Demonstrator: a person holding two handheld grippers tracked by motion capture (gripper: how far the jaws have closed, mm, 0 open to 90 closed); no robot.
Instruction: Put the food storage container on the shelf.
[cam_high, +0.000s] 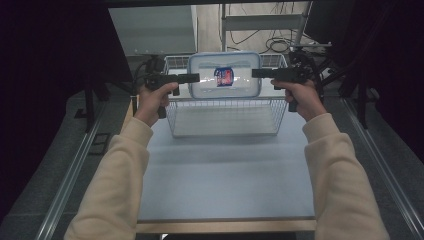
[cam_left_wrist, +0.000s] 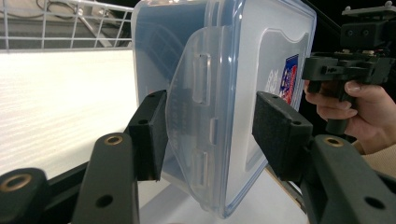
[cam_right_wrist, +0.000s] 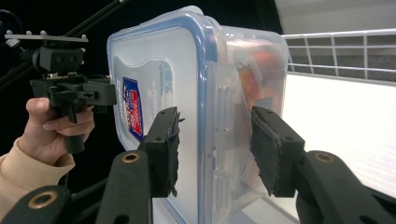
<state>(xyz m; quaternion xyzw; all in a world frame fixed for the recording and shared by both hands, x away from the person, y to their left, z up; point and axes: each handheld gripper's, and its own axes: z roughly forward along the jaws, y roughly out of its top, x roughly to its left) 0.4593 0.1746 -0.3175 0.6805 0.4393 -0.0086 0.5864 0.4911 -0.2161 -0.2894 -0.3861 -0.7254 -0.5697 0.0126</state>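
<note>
A clear plastic box (cam_high: 225, 75) with a blue-rimmed lid and a red and blue label is held up in the air over a white wire basket (cam_high: 225, 116), which stands on the pale grey bench (cam_high: 225, 175). The box faces the high view with its lid. The left gripper (cam_high: 192, 77) reaches in at the box's left edge and the right gripper (cam_high: 258, 73) at its right edge, each held by a hand in a cream sleeve.

In the left gripper view the two black jaws stand partly open on either side of the box's edge, around a lid flap; the pads look close to the plastic, but I cannot tell whether they press on it. In the right gripper view the jaws likewise straddle the other edge, one pad against the lid face and one beside the box wall. Something orange shows through the wall there
</note>
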